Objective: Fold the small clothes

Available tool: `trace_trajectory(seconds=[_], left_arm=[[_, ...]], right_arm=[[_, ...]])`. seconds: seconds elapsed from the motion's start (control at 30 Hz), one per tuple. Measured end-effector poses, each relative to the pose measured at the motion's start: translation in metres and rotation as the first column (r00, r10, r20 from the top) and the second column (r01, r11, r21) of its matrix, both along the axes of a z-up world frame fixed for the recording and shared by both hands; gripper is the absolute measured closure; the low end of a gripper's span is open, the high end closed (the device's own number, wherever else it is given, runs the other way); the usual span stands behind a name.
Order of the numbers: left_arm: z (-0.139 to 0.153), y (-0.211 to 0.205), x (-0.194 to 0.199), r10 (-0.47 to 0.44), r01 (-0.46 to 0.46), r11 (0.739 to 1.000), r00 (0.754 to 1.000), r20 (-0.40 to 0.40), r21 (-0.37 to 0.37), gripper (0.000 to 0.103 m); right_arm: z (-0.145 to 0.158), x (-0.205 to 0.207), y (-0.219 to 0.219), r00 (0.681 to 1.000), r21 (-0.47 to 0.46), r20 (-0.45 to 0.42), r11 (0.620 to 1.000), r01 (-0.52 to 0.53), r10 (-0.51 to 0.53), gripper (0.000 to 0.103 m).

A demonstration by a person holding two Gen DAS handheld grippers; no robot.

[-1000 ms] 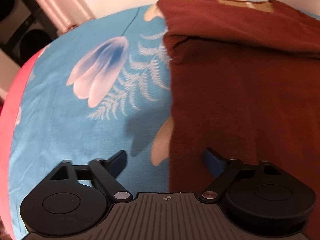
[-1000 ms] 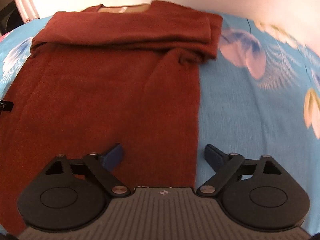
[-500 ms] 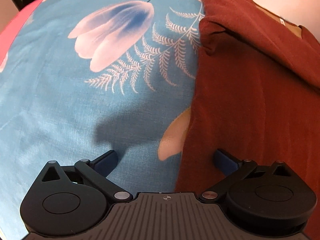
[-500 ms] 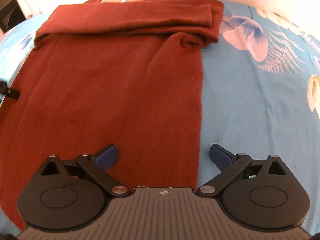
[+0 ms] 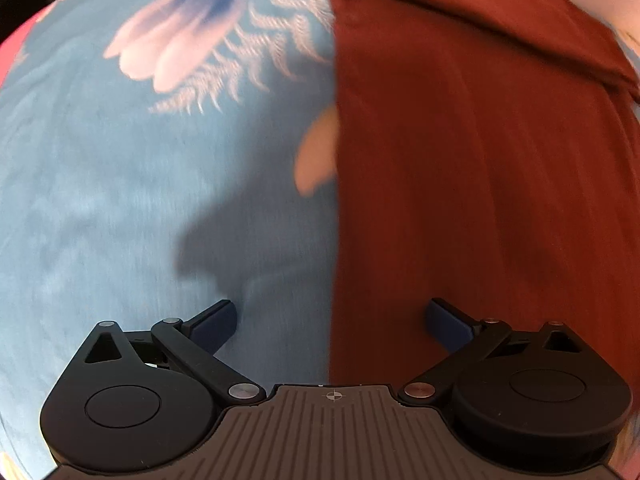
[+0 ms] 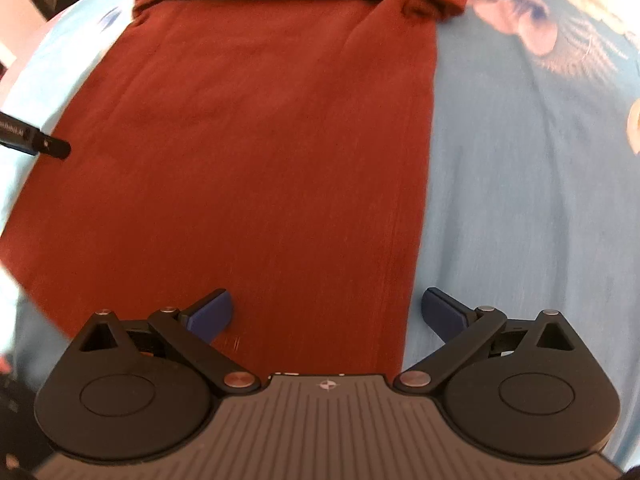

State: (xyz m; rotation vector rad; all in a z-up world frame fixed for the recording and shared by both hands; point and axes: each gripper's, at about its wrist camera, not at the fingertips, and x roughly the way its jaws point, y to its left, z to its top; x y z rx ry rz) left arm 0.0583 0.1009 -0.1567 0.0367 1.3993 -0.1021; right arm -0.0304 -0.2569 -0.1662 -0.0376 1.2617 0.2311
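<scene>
Floral blue bedsheet [image 5: 120, 208] underlies a knitted rust-red shirt [image 6: 260, 140]; both tongs [image 5: 332, 320] [image 6: 326, 312] gape wide.

Soft light, motion blur, fisheye warp

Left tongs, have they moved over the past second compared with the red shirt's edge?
Yes. The left tongs dropped closer to the bedsheet, straddling the red shirt edge.

Blue floral bedsheet [image 6: 520, 168], rust-red garment [image 6: 260, 140] lying flat on it
</scene>
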Motion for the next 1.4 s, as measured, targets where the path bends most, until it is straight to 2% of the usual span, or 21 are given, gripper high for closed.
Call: trace_trajectory(seconds=[0.07,0.13,0.2,0.27,0.37,0.47,0.5,0.57,0.63,0.67,0.7,0.73,0.8,0.9,0.97,1.03,1.13,1.27,1.3,1.37,1.4], left_arm=[[0.001,0.0,-0.014,-0.04,0.039,0.999,0.999,-0.01,-0.007,0.0],[0.002,0.004,-0.023,-0.042,0.041,0.999,0.999,-0.016,-0.028,0.0],[0.003,0.01,-0.028,-0.032,0.03,0.998,0.999,-0.024,-0.051,0.0],[0.002,0.015,-0.031,-0.01,0.007,0.996,0.999,-0.041,-0.092,0.0],[0.004,0.023,-0.037,-0.008,-0.003,0.982,0.998,-0.054,-0.188,0.0],[0.002,0.031,-0.045,-0.018,-0.007,0.943,0.997,-0.074,-0.331,0.0],[0.001,0.034,-0.047,-0.017,-0.015,0.927,0.997,-0.082,-0.376,0.0],[0.0,0.044,-0.051,-0.002,-0.041,0.886,0.996,-0.094,-0.461,0.0],[-0.002,0.056,-0.052,0.032,-0.085,0.844,0.993,-0.11,-0.529,0.0],[-0.003,0.065,-0.053,0.047,-0.112,0.81,0.991,-0.127,-0.576,0.0],[-0.008,0.075,-0.054,0.067,-0.154,0.759,0.985,-0.159,-0.633,0.0],[-0.009,0.08,-0.057,0.086,-0.192,0.718,0.978,-0.188,-0.669,0.0],[-0.018,0.094,-0.061,0.111,-0.246,0.661,0.967,-0.231,-0.709,0.0],[-0.024,0.102,-0.057,0.148,-0.3,0.59,0.953,-0.264,-0.75,0.0],[-0.03,0.106,-0.057,0.156,-0.317,0.554,0.948,-0.278,-0.77,0.0],[-0.03,0.106,-0.059,0.143,-0.309,0.553,0.95,-0.278,-0.774,0.0],[-0.029,0.104,-0.06,0.116,-0.281,0.579,0.958,-0.263,-0.765,0.0],[-0.037,0.089,-0.05,0.115,-0.295,0.596,0.952,-0.284,-0.747,0.0],[-0.038,0.087,-0.049,0.108,-0.292,0.61,0.951,-0.288,-0.737,0.0],[-0.038,0.08,-0.044,0.083,-0.271,0.654,0.954,-0.289,-0.706,0.0],[-0.037,0.077,-0.043,0.069,-0.254,0.678,0.956,-0.285,-0.69,0.004]], right_arm=[[0.002,-0.007,-0.004,0.999,0.023,-0.026,0.999,-0.031,0.032,0.002],[0.004,-0.012,-0.011,0.997,0.066,-0.053,0.997,-0.044,0.047,0.002],[0.007,-0.015,-0.025,0.997,0.135,-0.076,0.991,-0.01,0.021,0.003],[0.009,-0.016,-0.043,0.993,0.226,-0.104,0.972,0.072,-0.05,0.004],[0.004,-0.02,-0.074,0.968,0.374,-0.17,0.897,0.234,-0.182,0.004],[-0.006,-0.027,-0.097,0.932,0.515,-0.269,0.781,0.353,-0.244,0.008],[-0.01,-0.03,-0.1,0.924,0.544,-0.293,0.752,0.372,-0.245,0.008],[-0.012,-0.029,-0.107,0.918,0.575,-0.308,0.721,0.388,-0.249,0.01],[-0.014,-0.029,-0.113,0.91,0.605,-0.335,0.684,0.407,-0.245,0.017],[-0.015,-0.031,-0.119,0.904,0.621,-0.353,0.663,0.418,-0.24,0.018],[-0.017,-0.032,-0.122,0.9,0.635,-0.366,0.644,0.427,-0.236,0.019],[-0.018,-0.034,-0.123,0.898,0.642,-0.371,0.634,0.431,-0.234,0.021],[-0.022,-0.037,-0.128,0.882,0.641,-0.396,0.61,0.465,-0.257,0.026],[-0.036,-0.036,-0.135,0.843,0.672,-0.455,0.511,0.536,-0.286,0.027],[-0.042,-0.037,-0.136,0.834,0.694,-0.475,0.464,0.551,-0.279,0.031],[-0.043,-0.037,-0.136,0.84,0.702,-0.476,0.463,0.542,-0.262,0.032],[-0.046,-0.034,-0.136,0.835,0.67,-0.478,0.502,0.547,-0.271,0.047],[-0.05,-0.033,-0.134,0.83,0.656,-0.484,0.514,0.553,-0.276,0.057],[-0.051,-0.032,-0.132,0.831,0.653,-0.483,0.52,0.551,-0.274,0.058],[-0.052,-0.025,-0.122,0.841,0.645,-0.472,0.545,0.535,-0.266,0.066],[-0.051,-0.024,-0.12,0.847,0.638,-0.464,0.565,0.523,-0.26,0.069]])
